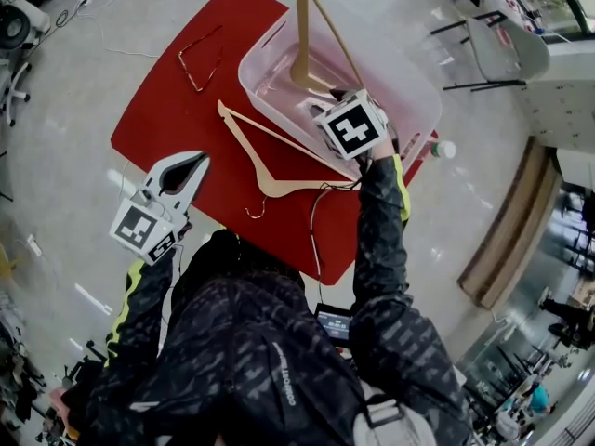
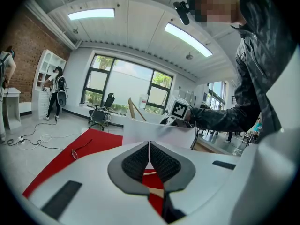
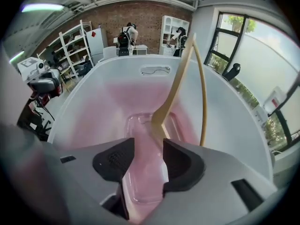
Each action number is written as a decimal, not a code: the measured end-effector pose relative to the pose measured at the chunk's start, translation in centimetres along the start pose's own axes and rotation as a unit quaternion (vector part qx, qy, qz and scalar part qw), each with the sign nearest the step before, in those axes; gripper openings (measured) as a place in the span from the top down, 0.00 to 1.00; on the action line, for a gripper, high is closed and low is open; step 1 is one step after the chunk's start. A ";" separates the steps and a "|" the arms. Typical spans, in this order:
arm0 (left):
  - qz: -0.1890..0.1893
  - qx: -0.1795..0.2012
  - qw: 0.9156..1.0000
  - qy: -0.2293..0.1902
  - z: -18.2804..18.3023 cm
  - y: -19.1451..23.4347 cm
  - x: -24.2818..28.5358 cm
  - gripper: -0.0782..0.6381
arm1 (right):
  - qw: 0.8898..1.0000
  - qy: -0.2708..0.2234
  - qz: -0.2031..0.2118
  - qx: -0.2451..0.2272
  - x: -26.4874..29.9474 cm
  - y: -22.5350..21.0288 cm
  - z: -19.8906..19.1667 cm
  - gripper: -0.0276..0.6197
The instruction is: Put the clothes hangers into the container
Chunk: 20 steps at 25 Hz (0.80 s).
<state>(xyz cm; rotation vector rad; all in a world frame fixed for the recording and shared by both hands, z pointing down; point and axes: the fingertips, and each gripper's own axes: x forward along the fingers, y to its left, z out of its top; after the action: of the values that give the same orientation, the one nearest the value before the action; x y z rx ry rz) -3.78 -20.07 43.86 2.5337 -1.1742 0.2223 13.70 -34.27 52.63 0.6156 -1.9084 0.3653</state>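
A clear plastic container [image 1: 414, 86] stands on the far right part of a red mat [image 1: 163, 110]. Inside it a light wooden hanger [image 1: 311, 45] leans upright. My right gripper [image 1: 346, 110] points down into the container and is open. In the right gripper view the hanger's [image 3: 174, 90] lower end rests on the bottom just beyond the right fingertip, and only the pink bottom shows between the pads. A second wooden hanger [image 1: 265, 161] lies flat on the mat. My left gripper [image 1: 198, 163] hovers near it at the mat's near edge, shut and empty [image 2: 149, 146].
A thin dark wire hanger [image 1: 200, 59] lies on the mat's far left part. A small bottle [image 1: 444, 149] stands by the container's right corner. Cables run over the floor. Chairs, shelves and several people stand far off along the room's walls.
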 end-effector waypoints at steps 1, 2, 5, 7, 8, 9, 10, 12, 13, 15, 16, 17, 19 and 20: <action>0.001 0.000 1.000 0.000 0.0 0.1 -0.1 0.87 | 1.000 -0.004 -0.002 0.000 -0.2 -0.1 0.2 0.65; 0.002 -0.001 1.000 0.000 0.1 0.1 -0.1 0.87 | 1.000 -0.010 -0.005 -0.002 -0.3 -0.2 0.5 0.65; 0.002 -0.001 1.000 -0.001 0.2 0.3 -0.2 0.87 | 0.999 -0.035 -0.012 -0.004 -0.8 0.0 1.7 0.70; -0.001 -0.002 1.000 -0.004 0.3 0.3 -0.1 0.87 | 0.998 -0.049 -0.033 -0.005 -1.3 -0.3 2.4 0.79; -0.004 -0.003 1.000 -0.005 0.4 0.2 -0.1 0.87 | 0.997 -0.056 -0.048 -0.006 -1.6 -0.7 2.6 0.84; -0.007 -0.002 1.000 -0.007 0.5 0.1 -0.1 0.87 | 0.996 -0.063 -0.063 -0.008 -2.1 -1.1 2.9 0.88; -0.011 -0.001 1.000 -0.008 0.6 -0.1 -0.1 0.87 | 0.995 -0.072 -0.073 -0.008 -2.6 -1.3 3.2 0.90; -0.015 0.000 1.000 -0.011 1.0 -0.3 0.0 0.87 | 0.993 -0.094 -0.077 -0.005 -3.7 -1.3 3.9 0.92; -0.017 -0.001 1.000 -0.012 1.2 -0.3 -0.1 0.87 | 0.992 -0.107 -0.072 -0.002 -4.3 -1.0 4.3 0.92; -0.020 -0.004 1.000 -0.015 1.6 -0.4 -0.2 0.87 | 0.989 -0.130 -0.064 0.006 -5.5 -0.4 4.9 0.93; -0.021 -0.006 1.000 -0.015 1.8 -0.4 -0.3 0.87 | 0.989 -0.137 -0.061 0.011 -6.1 -0.1 5.0 0.93; -0.023 -0.006 1.000 -0.016 1.9 -0.4 -0.4 0.87 | 0.988 -0.141 -0.059 0.014 -6.6 0.3 5.1 0.93; -0.030 -0.007 0.999 -0.015 2.1 -0.7 -0.6 0.87 | 0.987 -0.148 -0.057 0.015 -7.6 1.0 5.1 0.93; -0.035 -0.009 0.999 -0.015 2.2 -0.8 -0.7 0.87 | 0.987 -0.153 -0.055 0.014 -8.0 1.5 5.1 0.93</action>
<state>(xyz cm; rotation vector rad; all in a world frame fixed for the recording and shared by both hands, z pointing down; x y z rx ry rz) -3.59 -19.90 41.40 2.5659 -1.0909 0.1571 11.54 -33.66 43.28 0.8315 -2.1516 0.2364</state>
